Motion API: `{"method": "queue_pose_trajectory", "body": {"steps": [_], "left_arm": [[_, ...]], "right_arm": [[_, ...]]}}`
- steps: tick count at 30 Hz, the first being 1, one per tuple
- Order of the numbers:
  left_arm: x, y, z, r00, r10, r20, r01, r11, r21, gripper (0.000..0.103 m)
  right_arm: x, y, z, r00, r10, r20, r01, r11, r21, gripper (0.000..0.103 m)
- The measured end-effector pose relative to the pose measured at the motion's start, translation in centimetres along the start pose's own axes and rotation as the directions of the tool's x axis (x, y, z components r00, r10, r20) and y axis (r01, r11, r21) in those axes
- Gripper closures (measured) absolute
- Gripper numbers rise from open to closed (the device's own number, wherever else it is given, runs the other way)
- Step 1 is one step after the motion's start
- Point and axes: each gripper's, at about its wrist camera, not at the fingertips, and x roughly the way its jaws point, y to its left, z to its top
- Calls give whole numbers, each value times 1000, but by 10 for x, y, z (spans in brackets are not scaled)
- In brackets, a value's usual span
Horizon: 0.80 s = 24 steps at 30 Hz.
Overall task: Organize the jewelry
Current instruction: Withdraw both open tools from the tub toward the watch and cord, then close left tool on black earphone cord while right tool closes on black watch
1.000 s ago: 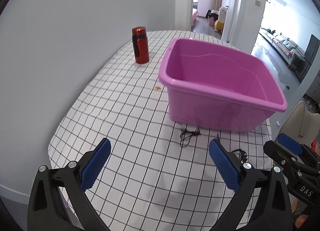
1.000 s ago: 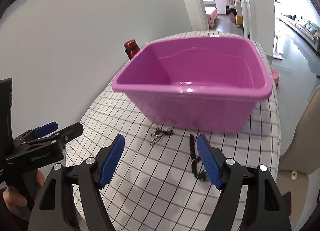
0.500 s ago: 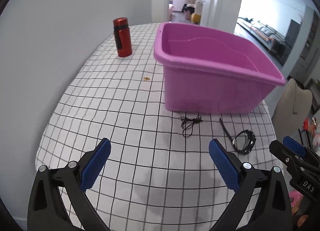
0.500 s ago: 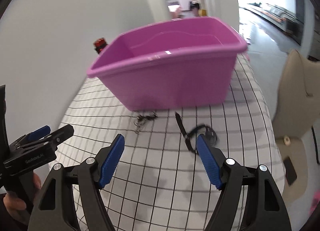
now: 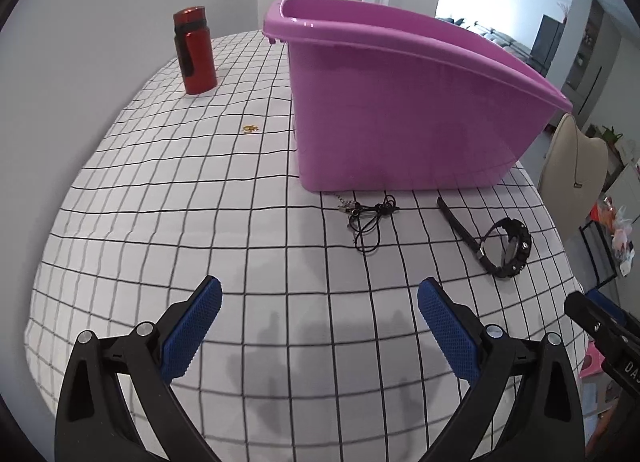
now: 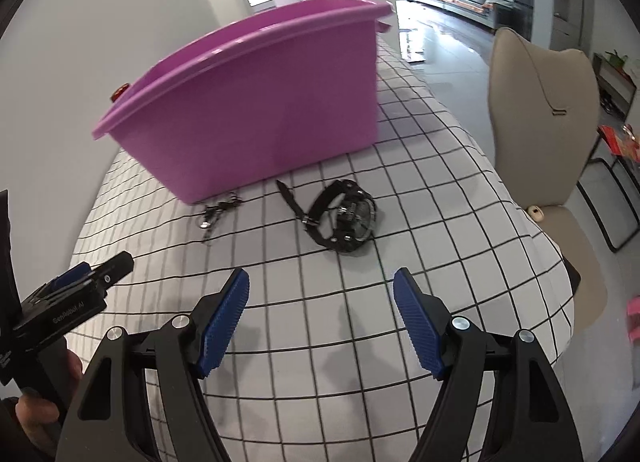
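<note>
Below my two tools lies the checked surface (image 5: 200, 222), with a purple tub (image 5: 400, 110) standing on it. Just in front of the tub I see a tangled black cord necklace (image 5: 370, 218), and beside it, apart, a black wristwatch (image 6: 344, 218) with its strap undone. A small gold piece (image 5: 251, 128) sits alone near a red bottle (image 5: 195, 50). My left tongs (image 5: 320, 326) stand wide apart with nothing between them; my right tongs (image 6: 320, 318) likewise gape empty, short of the watch.
</note>
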Motion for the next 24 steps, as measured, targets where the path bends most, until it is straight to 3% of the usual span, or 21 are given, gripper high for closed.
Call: {"method": "queue_pose_trajectory", "body": {"steps": [6,17,24], "left_arm": [[33,-4,1,997,-23,69,24,1000,-10,6],[86,-14,7,995,-7,103,7,1000,0,6],[102,-20,14,995,4,99,-4,1000,-1,6]], "right_arm": [[27,-12,-2,999,-13,34,13,1000,26,32],[85,-20,6,996,-39,81,33,996,83,32],[103,-20,14,991,-110,70,100,986,136,32]]}}
